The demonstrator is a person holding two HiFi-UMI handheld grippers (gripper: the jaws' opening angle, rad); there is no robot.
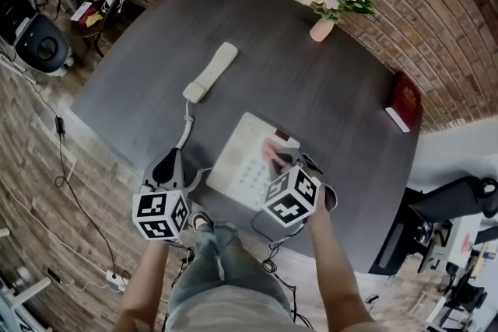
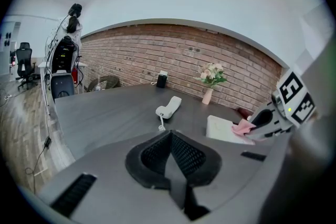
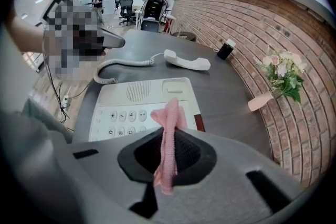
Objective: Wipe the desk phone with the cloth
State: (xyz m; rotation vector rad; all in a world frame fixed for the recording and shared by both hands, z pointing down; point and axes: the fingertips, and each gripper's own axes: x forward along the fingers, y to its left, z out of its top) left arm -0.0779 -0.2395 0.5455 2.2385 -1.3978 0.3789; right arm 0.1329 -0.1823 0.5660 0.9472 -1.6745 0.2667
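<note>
**Soft pink cloth pinched over the keypad of the cream desk phone**

The small pink woven cloth [image 3: 169,113] looks limp and light. The right hand-held gripper [image 3: 168,136] pinches it mid-strip, with a bunched end over the keys of the boxy cream plastic desk phone [image 3: 136,97]. The phone is likely rigid, smooth and apt to slide on the dark grey surface [image 1: 327,89]. Left of the phone, the left hand-held gripper [image 2: 170,136] is pressed together, empty. Beyond the phone lies its cream handset [image 1: 212,71].

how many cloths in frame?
1. A pink cloth, clamped in the right gripper, draped over the phone keypad. No others visible on the desk.
</note>
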